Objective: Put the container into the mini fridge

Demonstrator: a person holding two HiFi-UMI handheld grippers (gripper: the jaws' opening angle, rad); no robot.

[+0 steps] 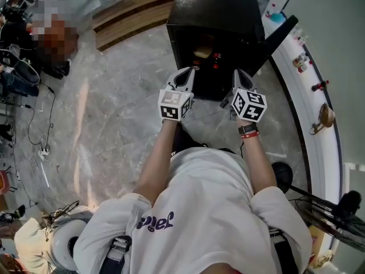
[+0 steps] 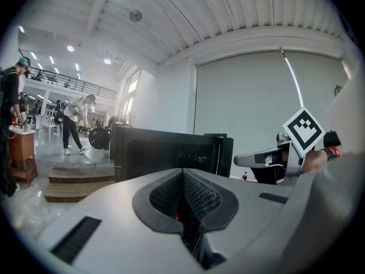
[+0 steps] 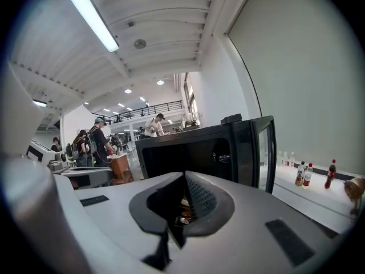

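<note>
Both tools are pinched shut on nothing. The left gripper [image 2: 183, 196] has its pads pressed together, and so does the right gripper [image 3: 183, 201]. The mini fridge [image 1: 217, 7] stands open just ahead of both tips, with its door [image 1: 279, 32] swung out to the outer side of the right gripper. The container [image 1: 202, 51], a tan thing as far as I can tell, sits on a shelf inside, ahead of and between the 2 tips, with small red things [image 1: 215, 57] just beside it. I judge the placing done, so what's left is the door. I'd draw both tools straight back, bring the right one round behind the door, and push slowly with the closed tip so nothing inside tips over.
</note>
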